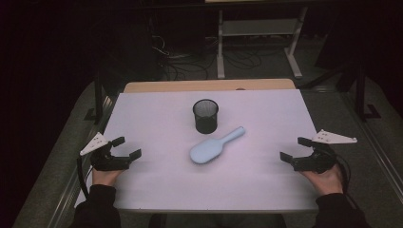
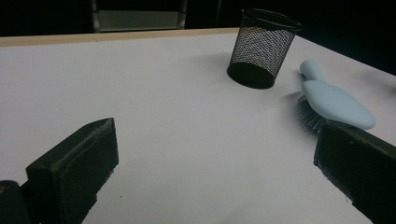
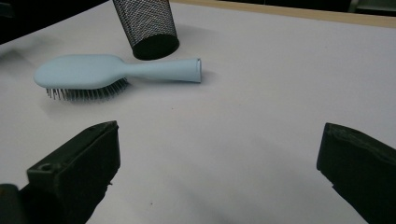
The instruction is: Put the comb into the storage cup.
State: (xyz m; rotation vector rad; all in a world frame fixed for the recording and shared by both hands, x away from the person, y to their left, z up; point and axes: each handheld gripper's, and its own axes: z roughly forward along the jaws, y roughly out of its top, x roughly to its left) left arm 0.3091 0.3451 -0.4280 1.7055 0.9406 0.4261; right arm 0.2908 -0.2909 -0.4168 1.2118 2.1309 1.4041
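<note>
A light blue hairbrush [image 1: 215, 146] lies bristles down in the middle of the white table [image 1: 157, 114], its handle pointing toward the back right. Just behind it stands a black mesh cup [image 1: 206, 115], upright. The brush [image 2: 334, 100] and cup [image 2: 263, 46] lie ahead and to the right in the left gripper view; the right gripper view has the brush [image 3: 112, 70] and cup [image 3: 148, 25] ahead to the left. My left gripper [image 1: 126, 147] rests open near the table's left edge. My right gripper [image 1: 293, 148] rests open near the right edge. Nothing is between either pair of jaws.
A wooden strip [image 1: 209, 85] edges the far side of the table. Beyond it on the dark floor stand a white metal frame [image 1: 259, 33] and loose cables [image 1: 190, 61]. Bare white surface lies between each gripper and the brush.
</note>
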